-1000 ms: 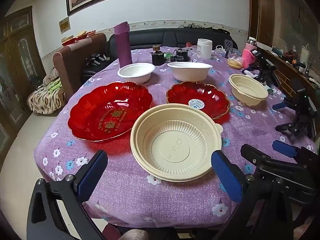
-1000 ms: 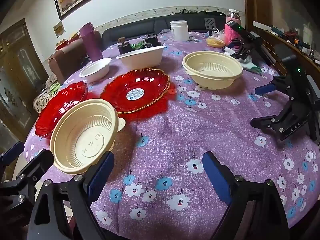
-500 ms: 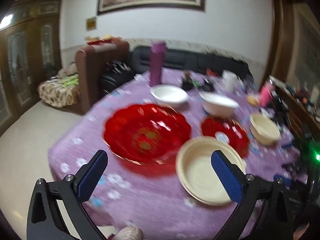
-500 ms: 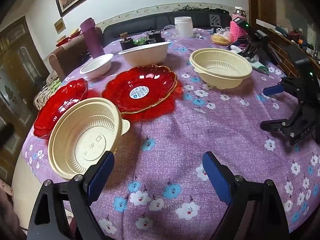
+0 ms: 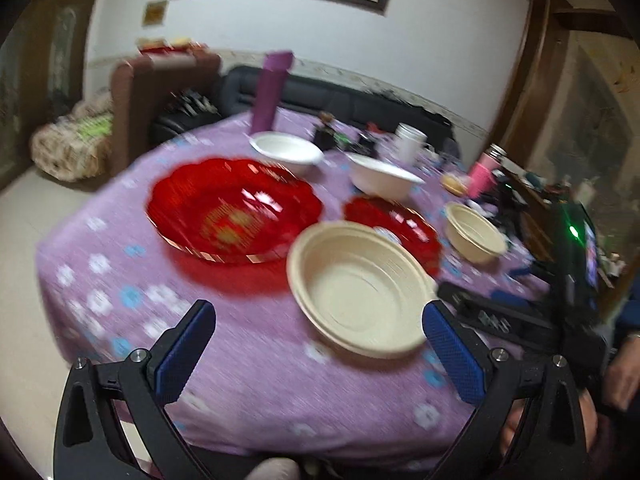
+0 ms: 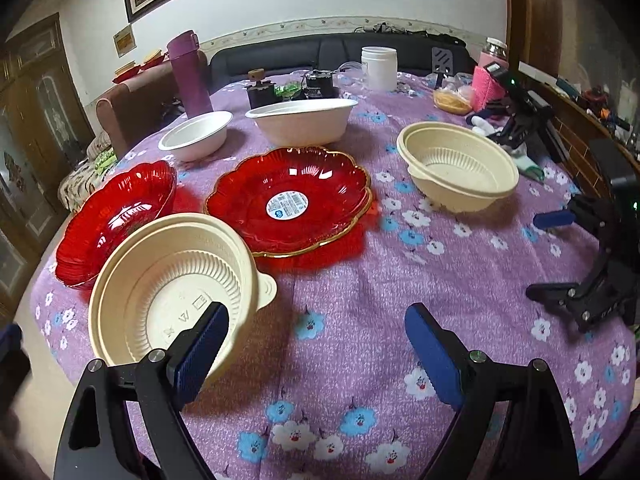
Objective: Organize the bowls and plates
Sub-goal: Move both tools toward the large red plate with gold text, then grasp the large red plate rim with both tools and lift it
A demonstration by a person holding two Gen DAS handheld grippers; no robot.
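On the purple flowered tablecloth (image 6: 400,280) stand a big red plate (image 5: 234,210) (image 6: 116,216), a smaller red plate with a sticker (image 6: 288,200) (image 5: 394,226), a near cream bowl (image 5: 358,288) (image 6: 172,292), a far cream bowl (image 6: 458,166) (image 5: 474,232) and two white bowls (image 6: 198,134) (image 6: 304,120). My left gripper (image 5: 320,348) is open and empty above the table's near edge, before the near cream bowl. My right gripper (image 6: 318,348) is open and empty, just right of that bowl.
A purple flask (image 6: 188,74), a white jar (image 6: 378,68), a pink bottle (image 6: 490,76) and small clutter stand at the table's far side. Black gripper stands (image 6: 600,280) sit at the right edge. A sofa and armchair lie behind.
The left gripper has swung up and left, so its view turned toward the big red plate and is blurred. The right gripper has moved a little toward the near cream bowl. Both stay open.
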